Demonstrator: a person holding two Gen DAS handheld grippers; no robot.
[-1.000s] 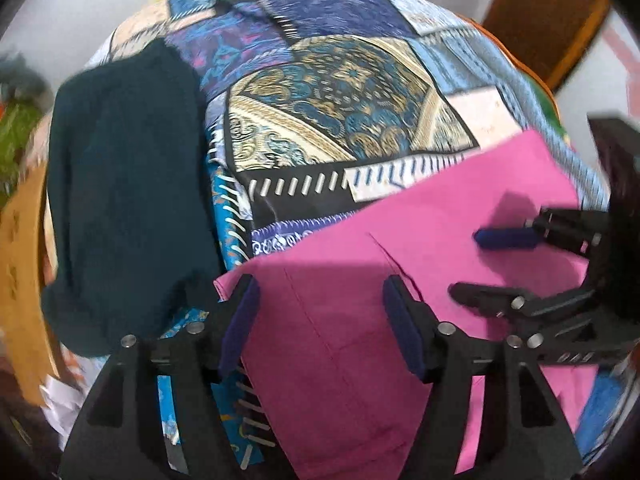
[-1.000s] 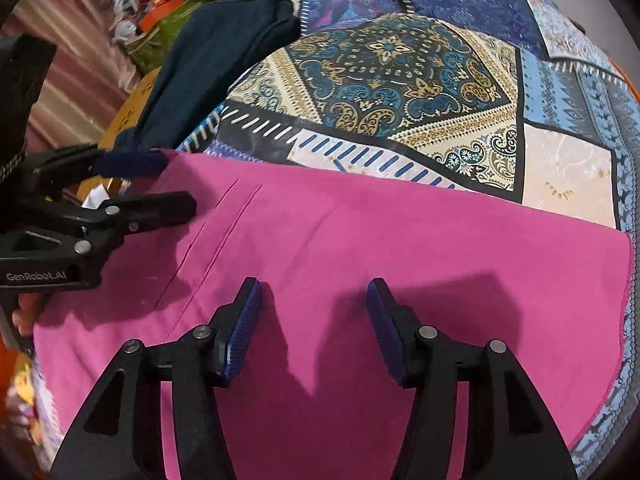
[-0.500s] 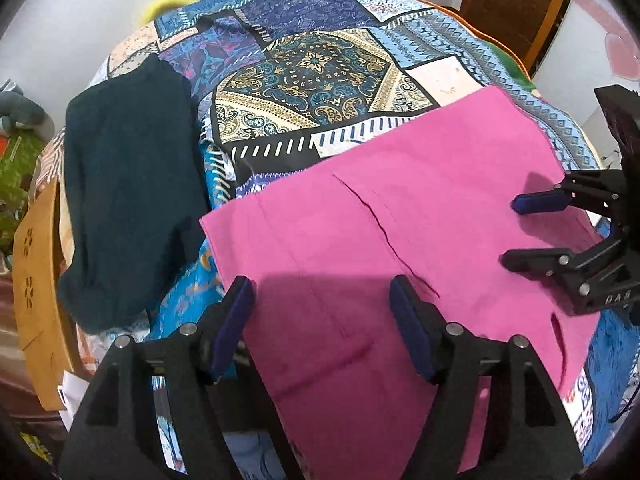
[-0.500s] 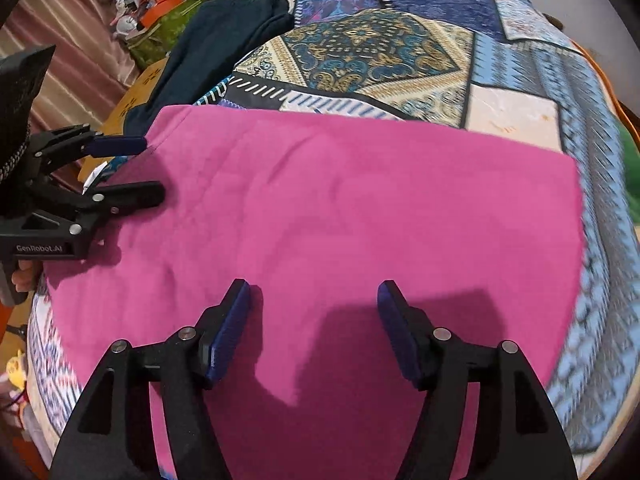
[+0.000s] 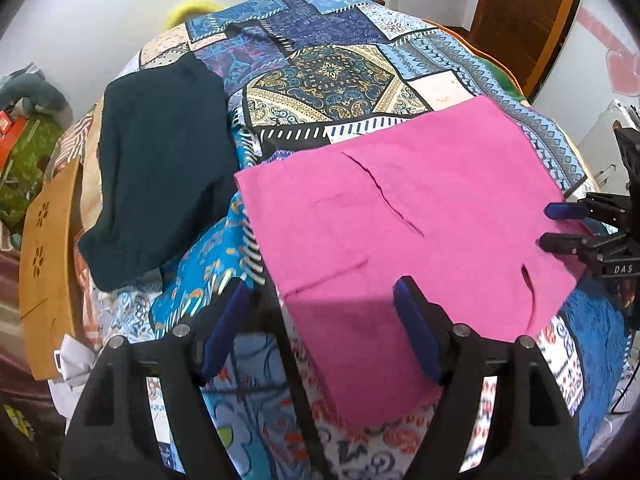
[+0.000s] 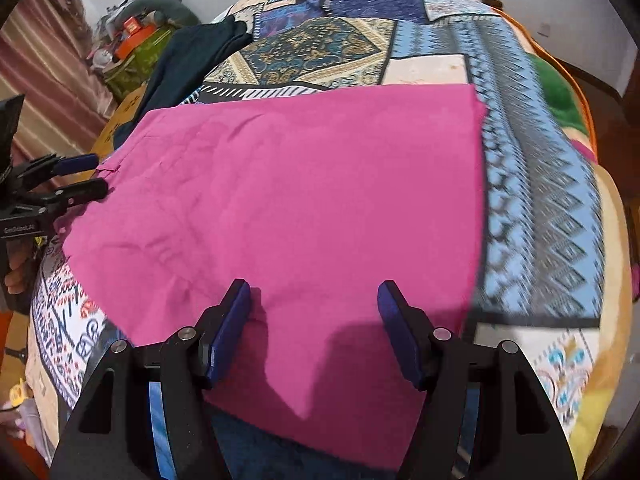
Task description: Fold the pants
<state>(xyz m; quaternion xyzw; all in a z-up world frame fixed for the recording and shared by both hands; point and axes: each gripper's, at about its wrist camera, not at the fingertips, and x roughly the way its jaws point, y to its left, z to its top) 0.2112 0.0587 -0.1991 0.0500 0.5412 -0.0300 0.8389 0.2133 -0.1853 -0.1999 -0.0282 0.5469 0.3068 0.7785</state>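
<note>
The pink pants (image 5: 400,216) lie folded flat as a rough rectangle on the patterned bed cover (image 5: 332,76); they also fill the middle of the right wrist view (image 6: 304,208). My left gripper (image 5: 320,328) is open and empty, held above the pants' near left corner. My right gripper (image 6: 314,328) is open and empty above the pants' near edge. Each gripper shows in the other's view: the right one (image 5: 560,226) at the pants' right edge, the left one (image 6: 86,176) at their left edge. Neither holds cloth.
A dark teal garment (image 5: 160,184) lies on the bed to the left of the pants. A wooden board (image 5: 48,248) stands at the bed's left side. A wooden door (image 5: 524,20) is at the back right. Clutter (image 6: 132,40) sits beyond the bed's far left.
Both grippers have pulled back and up from the pants, so more of the bed shows. The pants stay flat on the bed. Both grippers remain open.
</note>
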